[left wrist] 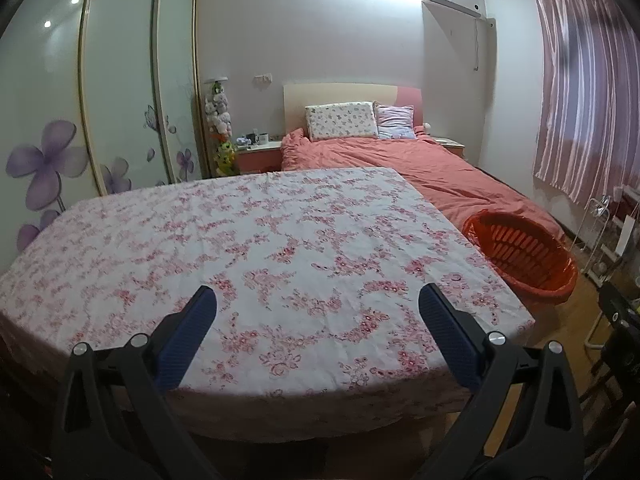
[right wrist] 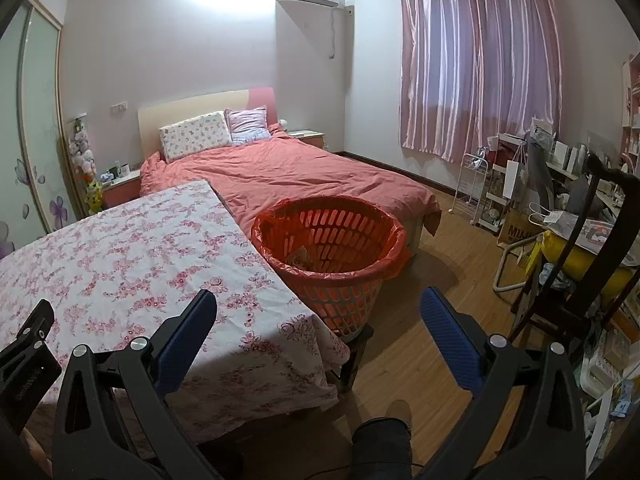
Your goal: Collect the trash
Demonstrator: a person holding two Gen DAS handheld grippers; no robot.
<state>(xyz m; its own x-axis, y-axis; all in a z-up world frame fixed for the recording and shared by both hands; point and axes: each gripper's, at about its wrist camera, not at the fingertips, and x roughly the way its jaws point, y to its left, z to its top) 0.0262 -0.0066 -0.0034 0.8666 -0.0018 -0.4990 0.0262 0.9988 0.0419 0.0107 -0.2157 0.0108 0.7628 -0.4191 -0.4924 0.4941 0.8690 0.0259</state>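
An orange laundry-style basket (right wrist: pixel 340 284) lined with an orange bag stands on the floor at the table's right side, with some paper trash (right wrist: pixel 301 259) lying inside it. The same basket (left wrist: pixel 532 264) shows at the right in the left wrist view. My left gripper (left wrist: pixel 318 294) hovers open above the near part of the floral tablecloth (left wrist: pixel 248 240), nothing between its blue pads. My right gripper (right wrist: pixel 320 298) is open too, held over the table's right corner and pointing toward the basket. No trash shows on the tablecloth.
A bed with a coral duvet (right wrist: pixel 288 172) lies beyond the table. A dark chair and cluttered shelves and bags (right wrist: pixel 560 216) fill the right side. A person's leg and shoe (right wrist: pixel 384 432) are on the wooden floor below. A wardrobe (left wrist: pixel 120 92) stands left.
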